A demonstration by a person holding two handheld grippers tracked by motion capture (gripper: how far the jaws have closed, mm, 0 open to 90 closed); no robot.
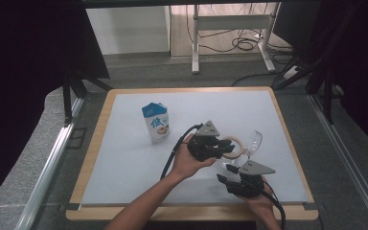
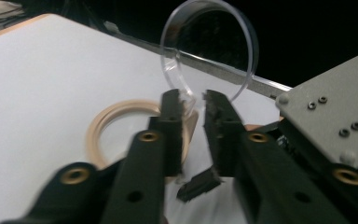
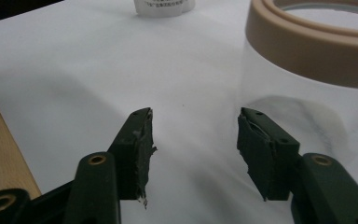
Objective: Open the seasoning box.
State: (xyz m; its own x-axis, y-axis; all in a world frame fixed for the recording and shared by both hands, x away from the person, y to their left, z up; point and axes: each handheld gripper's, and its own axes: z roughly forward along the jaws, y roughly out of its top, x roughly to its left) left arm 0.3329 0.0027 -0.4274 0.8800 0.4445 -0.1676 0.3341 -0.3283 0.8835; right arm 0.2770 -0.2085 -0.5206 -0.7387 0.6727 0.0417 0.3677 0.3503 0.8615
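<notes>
Glass jar (image 1: 233, 149) with its tan rim and hinged clear lid (image 1: 254, 142) swung open stands between my tongs. My left gripper (image 2: 193, 105) has its jaws slightly apart around the hinge, seemingly not pressing; my right gripper (image 3: 193, 135) is apart, empty. Opening looks done; letting go remains.

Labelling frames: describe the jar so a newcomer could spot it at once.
On the white mat, look right of centre, near the two grippers. The jar is clear with a tan ring rim, its clear hinged lid swung open; the blue-and-white carton stands apart to its left.

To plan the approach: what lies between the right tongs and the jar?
Nothing: bare white mat separates right tongs and jar, in the right gripper view.
</notes>
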